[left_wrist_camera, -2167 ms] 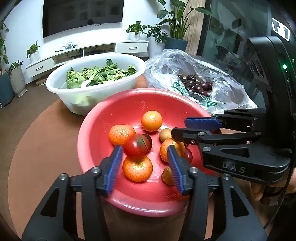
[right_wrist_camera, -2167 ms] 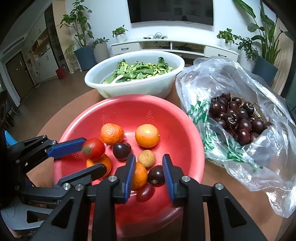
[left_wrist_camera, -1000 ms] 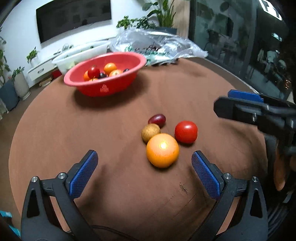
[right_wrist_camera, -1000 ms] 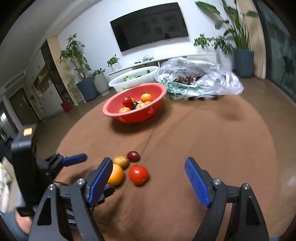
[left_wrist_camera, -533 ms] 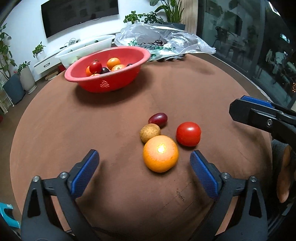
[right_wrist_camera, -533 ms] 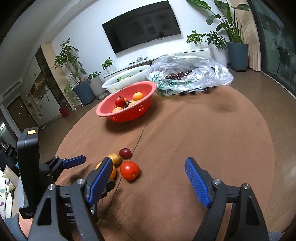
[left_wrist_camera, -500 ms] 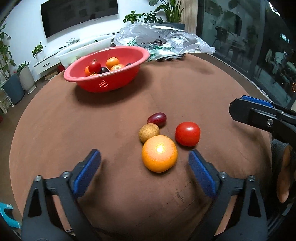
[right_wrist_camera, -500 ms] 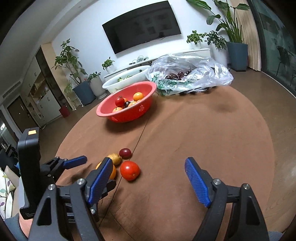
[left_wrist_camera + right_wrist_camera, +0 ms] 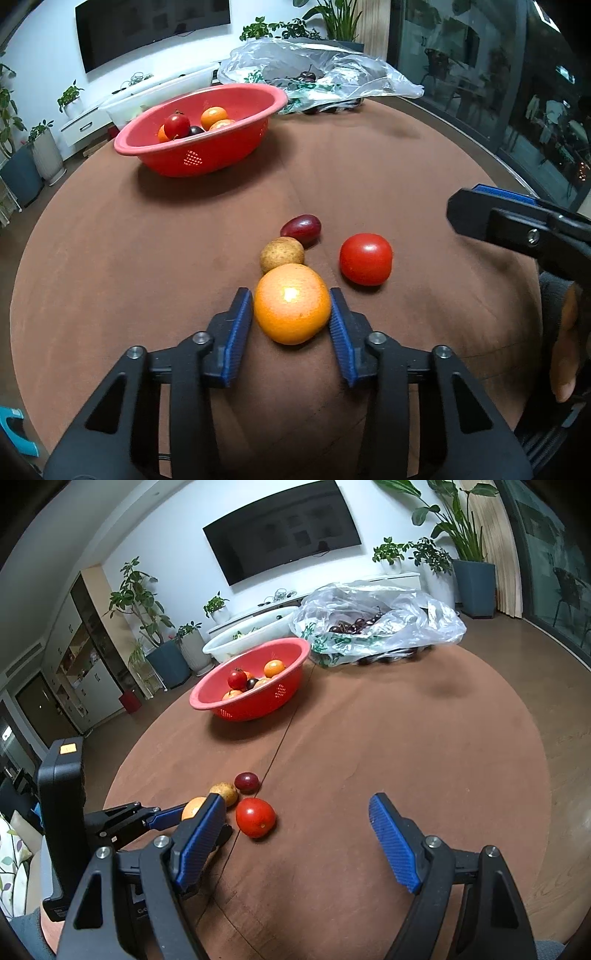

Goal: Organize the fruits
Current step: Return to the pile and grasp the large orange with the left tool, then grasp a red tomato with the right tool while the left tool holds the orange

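On the brown round table an orange [image 9: 291, 302] lies between the blue pads of my left gripper [image 9: 290, 293]. Its jaws are closing and both pads touch the orange's sides. Just beyond sit a small brownish fruit [image 9: 282, 254], a dark red plum [image 9: 301, 226] and, to the right, a red tomato [image 9: 365, 258]. My right gripper [image 9: 297, 805] hangs open over bare table, with the tomato [image 9: 255, 818] by its left finger. The red bowl [image 9: 192, 158], far left, holds several oranges, a tomato and a dark plum.
A clear plastic bag of dark cherries [image 9: 376, 627] lies behind the bowl, beside a white basin of greens [image 9: 251, 635]. The table's curved edge runs close on the right. A person's hand [image 9: 561, 350] holds the right gripper at the frame's right side.
The left gripper's jaws have come in from wide apart onto the orange's sides. The right gripper stays open in the same place. The fruits have not moved.
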